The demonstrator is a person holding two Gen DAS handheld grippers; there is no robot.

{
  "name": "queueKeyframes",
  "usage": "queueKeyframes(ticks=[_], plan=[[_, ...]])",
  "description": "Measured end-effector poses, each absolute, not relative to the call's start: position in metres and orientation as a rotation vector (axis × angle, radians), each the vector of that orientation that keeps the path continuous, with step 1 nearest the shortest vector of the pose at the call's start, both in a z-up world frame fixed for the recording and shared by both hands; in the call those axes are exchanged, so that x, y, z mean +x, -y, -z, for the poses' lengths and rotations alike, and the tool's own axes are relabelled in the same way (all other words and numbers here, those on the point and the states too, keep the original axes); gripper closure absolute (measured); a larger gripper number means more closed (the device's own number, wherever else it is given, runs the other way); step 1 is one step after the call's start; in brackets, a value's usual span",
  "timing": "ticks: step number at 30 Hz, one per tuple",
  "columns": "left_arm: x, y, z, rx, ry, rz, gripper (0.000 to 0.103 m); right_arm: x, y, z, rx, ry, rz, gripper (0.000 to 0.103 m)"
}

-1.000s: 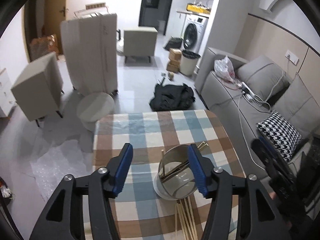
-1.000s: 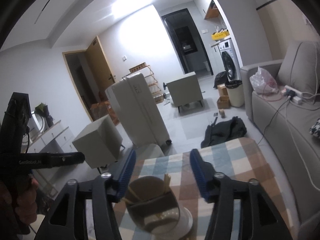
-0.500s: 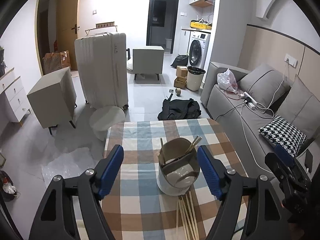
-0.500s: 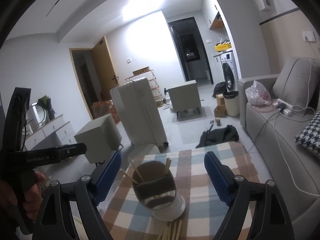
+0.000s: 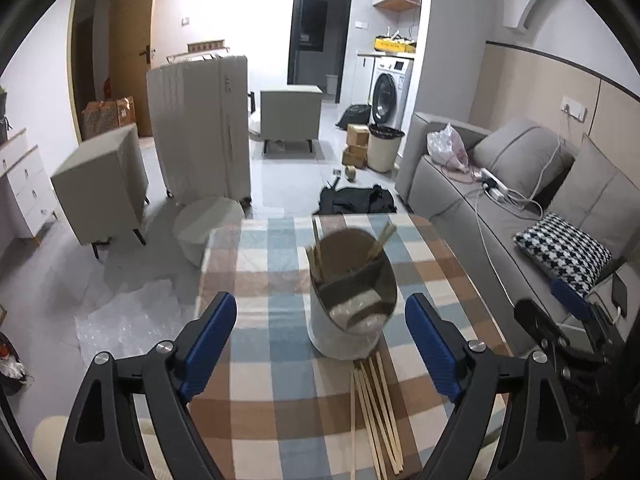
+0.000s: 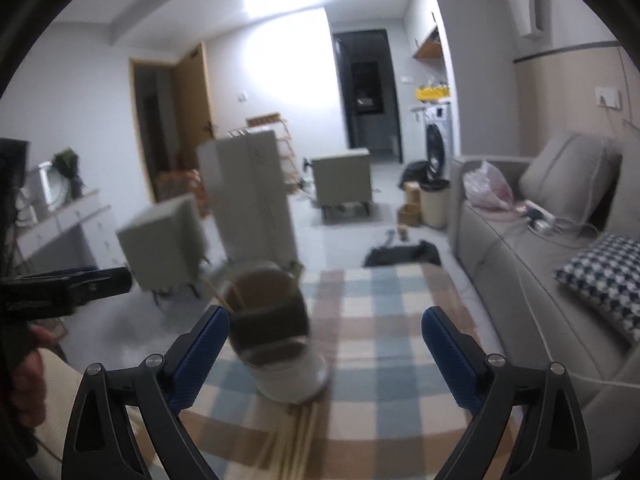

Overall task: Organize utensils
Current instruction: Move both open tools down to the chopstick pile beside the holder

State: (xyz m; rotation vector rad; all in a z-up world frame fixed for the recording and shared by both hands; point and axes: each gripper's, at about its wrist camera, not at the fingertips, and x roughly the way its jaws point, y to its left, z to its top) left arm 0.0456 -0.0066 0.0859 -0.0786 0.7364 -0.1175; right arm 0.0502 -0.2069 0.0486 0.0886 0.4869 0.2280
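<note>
Left wrist: holder (image 5: pixel 352 300) mid-table (image 5: pixel 264 396) between wide fingers (image 5: pixel 208 336) (right fingers (image 6: pixel 200 354) wide too).

Checked table (image 5: pixel 276 364) carries holder (image 5: pixel 352 320), loose chopsticks (image 5: pixel 374 408).

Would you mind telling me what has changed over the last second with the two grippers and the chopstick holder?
Both the left gripper and the right gripper opened wide and drew back from the holder, and neither grips anything. The holder stayed upright on the checked tablecloth, some chopsticks in it, and the loose chopsticks lie in front of it as before.
</note>
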Motion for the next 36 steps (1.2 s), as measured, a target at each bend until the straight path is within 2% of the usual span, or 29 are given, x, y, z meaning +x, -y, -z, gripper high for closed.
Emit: queueKeyframes(ticks=[8, 12, 14, 16, 17, 19, 20, 28, 31, 36], plan=[[0.045, 0.010, -0.035, -0.101, -0.861, 0.069, 0.020, 0.062, 0.213, -0.016, 0.090, -0.670, -0.242, 0.005], [0.050, 0.010, -0.001, -0.099, -0.979, 0.058, 0.020, 0.067, 0.208, 0.008, 0.070, -0.789, -0.246, 0.007], [0.053, 0.010, 0.012, -0.077, -1.024, 0.047, 0.020, 0.076, 0.206, 0.026, 0.073, -0.877, -0.249, 0.011], [0.055, 0.008, 0.019, -0.070, -1.044, 0.033, 0.020, 0.083, 0.204, 0.042, 0.077, -0.946, -0.251, 0.024], [0.056, 0.007, 0.022, -0.069, -1.061, 0.030, 0.020, 0.089, 0.202, 0.054, 0.078, -1.000, -0.249, 0.025], [0.058, 0.006, 0.027, -0.077, -1.095, 0.026, 0.020, 0.097, 0.199, 0.068, 0.080, -1.067, -0.254, 0.034], [0.059, 0.005, 0.030, -0.080, -1.111, 0.024, 0.020, 0.103, 0.197, 0.077, 0.076, -1.103, -0.263, 0.035], [0.065, -0.007, 0.042, -0.122, -1.201, 0.007, 0.020, 0.143, 0.171, 0.125, 0.062, -1.260, -0.309, 0.066], [0.065, -0.012, 0.043, -0.146, -1.212, 0.013, 0.020, 0.157, 0.162, 0.138, 0.049, -1.281, -0.308, 0.073], [0.070, -0.022, 0.048, -0.171, -1.227, 0.012, 0.020, 0.169, 0.152, 0.152, 0.035, -1.304, -0.291, 0.079]])
